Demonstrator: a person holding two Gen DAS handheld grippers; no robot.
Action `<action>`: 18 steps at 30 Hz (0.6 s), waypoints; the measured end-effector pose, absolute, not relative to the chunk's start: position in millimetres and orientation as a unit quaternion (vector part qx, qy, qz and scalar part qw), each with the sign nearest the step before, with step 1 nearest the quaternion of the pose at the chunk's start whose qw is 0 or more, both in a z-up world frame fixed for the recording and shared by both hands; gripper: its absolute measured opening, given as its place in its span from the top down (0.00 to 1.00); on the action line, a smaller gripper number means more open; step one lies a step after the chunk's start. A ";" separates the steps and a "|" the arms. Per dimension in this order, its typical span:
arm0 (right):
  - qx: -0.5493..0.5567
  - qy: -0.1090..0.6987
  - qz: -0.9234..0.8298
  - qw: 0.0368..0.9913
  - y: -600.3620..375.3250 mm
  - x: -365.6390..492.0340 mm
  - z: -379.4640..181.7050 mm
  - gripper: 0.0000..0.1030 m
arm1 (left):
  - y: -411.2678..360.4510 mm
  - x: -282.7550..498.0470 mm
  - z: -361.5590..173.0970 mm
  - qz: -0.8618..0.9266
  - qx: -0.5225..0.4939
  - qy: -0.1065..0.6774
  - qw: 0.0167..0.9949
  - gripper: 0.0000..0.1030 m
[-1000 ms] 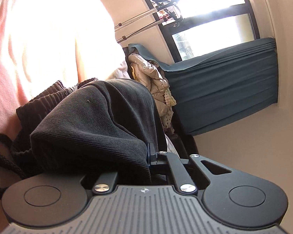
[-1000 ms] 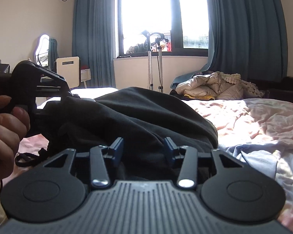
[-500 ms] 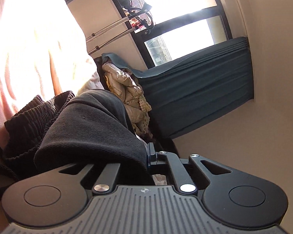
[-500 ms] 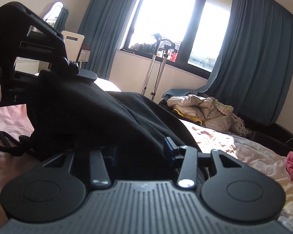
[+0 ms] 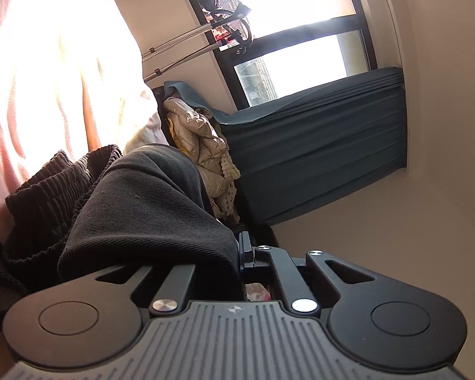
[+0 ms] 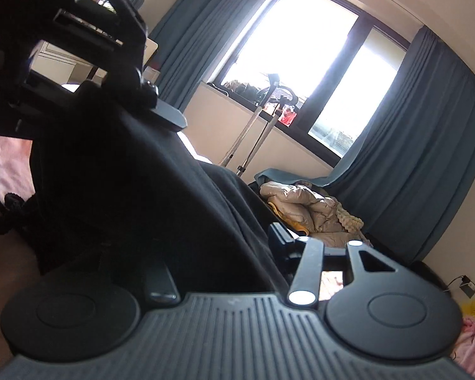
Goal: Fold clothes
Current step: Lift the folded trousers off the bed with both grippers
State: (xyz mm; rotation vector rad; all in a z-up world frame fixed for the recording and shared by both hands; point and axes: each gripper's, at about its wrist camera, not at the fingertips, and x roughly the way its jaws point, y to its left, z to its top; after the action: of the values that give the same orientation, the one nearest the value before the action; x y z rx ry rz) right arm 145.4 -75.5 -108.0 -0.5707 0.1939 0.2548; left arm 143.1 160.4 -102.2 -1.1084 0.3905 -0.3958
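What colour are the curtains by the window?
Dark teal-blue curtains; clearest in the right wrist view.

A window on the far wall glares white, with blue curtains hanging on either side. Two slim metal poles lean against the wall below the sill. A beige puffer jacket lies crumpled near the right curtain's foot, touching a knobbly cream blanket. A pink sheet shows at the left, and a wall socket sits low at far right.
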 end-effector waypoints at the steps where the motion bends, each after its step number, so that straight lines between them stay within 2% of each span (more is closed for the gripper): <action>1: -0.271 0.113 0.113 0.949 -90.8 147.9 -111.9 0.53 | 160.5 142.2 -104.9 -0.183 -0.519 0.187 0.814 0.94; 4: -0.268 0.155 0.090 0.947 -127.7 144.5 -122.4 0.51 | 162.3 140.8 -114.1 -0.173 -0.524 0.206 0.808 0.94; 6: -0.278 0.161 0.084 0.943 -143.7 134.8 -127.1 0.47 | 165.1 141.6 -121.6 -0.162 -0.534 0.226 0.799 0.94; 8: -0.278 0.165 0.079 0.943 -151.1 126.6 -130.4 0.47 | 168.2 144.9 -125.6 -0.141 -0.518 0.258 0.803 0.94; 10: -0.274 0.167 0.073 0.944 -157.4 119.5 -134.2 0.47 | 172.9 142.2 -131.6 -0.126 -0.524 0.256 0.802 0.94; 16: -0.188 0.169 0.087 0.964 -163.2 118.3 -144.7 0.47 | 180.3 138.1 -133.2 -0.092 -0.511 0.261 0.814 0.93; 18: -0.157 0.169 0.097 0.968 -167.9 112.2 -137.8 0.47 | 185.2 130.2 -130.0 -0.088 -0.523 0.259 0.808 0.86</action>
State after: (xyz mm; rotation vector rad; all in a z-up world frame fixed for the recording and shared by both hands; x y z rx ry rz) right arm 112.2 -167.9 -137.8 -0.3181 0.3414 0.1965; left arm 130.2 185.2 -130.0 -1.1183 0.5532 -0.1878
